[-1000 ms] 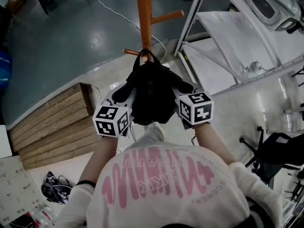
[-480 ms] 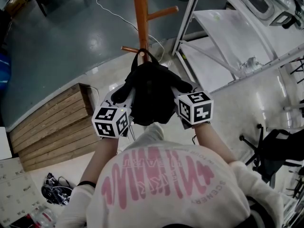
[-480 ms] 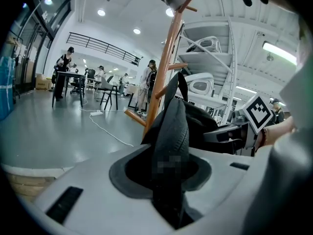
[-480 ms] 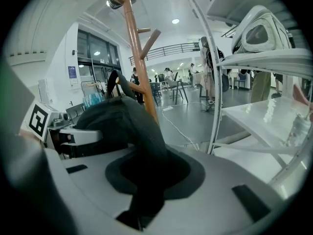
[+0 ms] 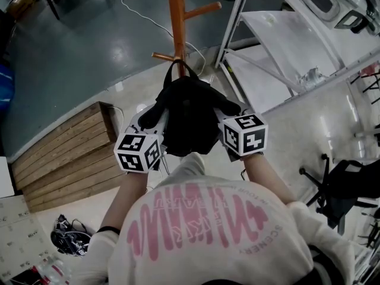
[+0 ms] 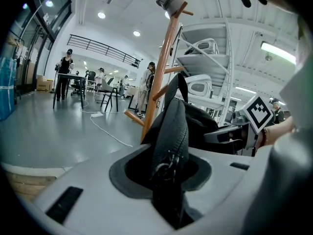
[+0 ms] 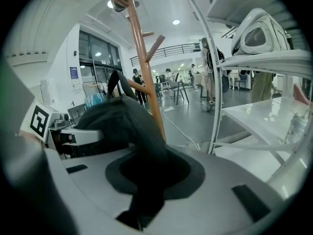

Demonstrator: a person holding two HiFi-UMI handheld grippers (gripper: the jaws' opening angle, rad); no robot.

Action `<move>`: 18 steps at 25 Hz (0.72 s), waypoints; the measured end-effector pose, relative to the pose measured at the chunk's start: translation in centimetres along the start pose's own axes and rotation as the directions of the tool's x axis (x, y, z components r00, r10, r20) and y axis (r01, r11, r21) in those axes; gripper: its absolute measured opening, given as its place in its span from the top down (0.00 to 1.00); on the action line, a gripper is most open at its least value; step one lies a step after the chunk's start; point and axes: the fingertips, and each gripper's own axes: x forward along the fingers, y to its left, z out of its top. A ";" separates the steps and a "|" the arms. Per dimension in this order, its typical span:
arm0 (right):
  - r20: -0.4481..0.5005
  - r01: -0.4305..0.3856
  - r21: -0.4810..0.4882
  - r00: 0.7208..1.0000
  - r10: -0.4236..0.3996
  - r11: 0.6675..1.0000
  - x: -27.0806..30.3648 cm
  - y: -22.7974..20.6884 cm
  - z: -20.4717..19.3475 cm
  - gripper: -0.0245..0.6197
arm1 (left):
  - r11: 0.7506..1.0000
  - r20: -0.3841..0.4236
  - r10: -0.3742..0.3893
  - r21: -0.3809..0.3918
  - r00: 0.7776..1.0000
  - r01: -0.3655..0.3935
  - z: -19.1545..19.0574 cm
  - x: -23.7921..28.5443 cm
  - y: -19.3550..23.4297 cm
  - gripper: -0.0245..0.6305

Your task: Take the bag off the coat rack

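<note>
- Jaws first: the left gripper [image 6: 168, 177] was clenched on the bag's [image 5: 189, 114] zippered edge, with the fabric pinched right between the jaws.
- Over on the other side, the right gripper [image 7: 144, 180] matched it, clamped on a dark fold of the same bag.
- So the bag sat between the two grippers, straight ahead of both. Each held one flank and neither was nearer than the other.
- Its long axis ran from the pinched body up and away from the person, out to the carry loop [image 5: 178, 70] at the far top.
- That loop stood right against the coat rack [image 5: 176, 16], just beside a short peg [image 5: 162, 57] poking out to the left. No view showed whether the loop was hooked over the peg or clear of it.
- My read was that everything turned on that loop. It lay beyond the jaws, toward the rack, so lifting both grippers together and drawing back toward the body looked like the way to free it.
</note>
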 end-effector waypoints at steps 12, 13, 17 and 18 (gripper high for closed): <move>0.053 0.012 -0.013 0.999 -0.011 1.000 -3.8 1.3 -0.4 0.84 | 0.999 0.037 -0.018 0.037 0.999 0.017 0.7 -2.5 -2.1 0.82; 0.062 0.011 -0.013 0.998 -0.010 1.000 -4.3 1.5 -0.2 0.84 | 0.999 0.044 -0.022 0.046 0.999 0.020 1.0 -2.9 -2.4 0.82; 0.099 0.001 -0.006 0.995 0.000 1.000 -6.7 2.4 1.1 0.84 | 0.997 0.074 -0.036 0.078 0.997 0.030 3.1 -4.8 -3.7 0.82; 0.109 -0.001 -0.005 0.994 0.001 1.000 -7.3 2.6 1.5 0.84 | 0.996 0.080 -0.040 0.085 0.996 0.033 3.7 -5.3 -4.0 0.82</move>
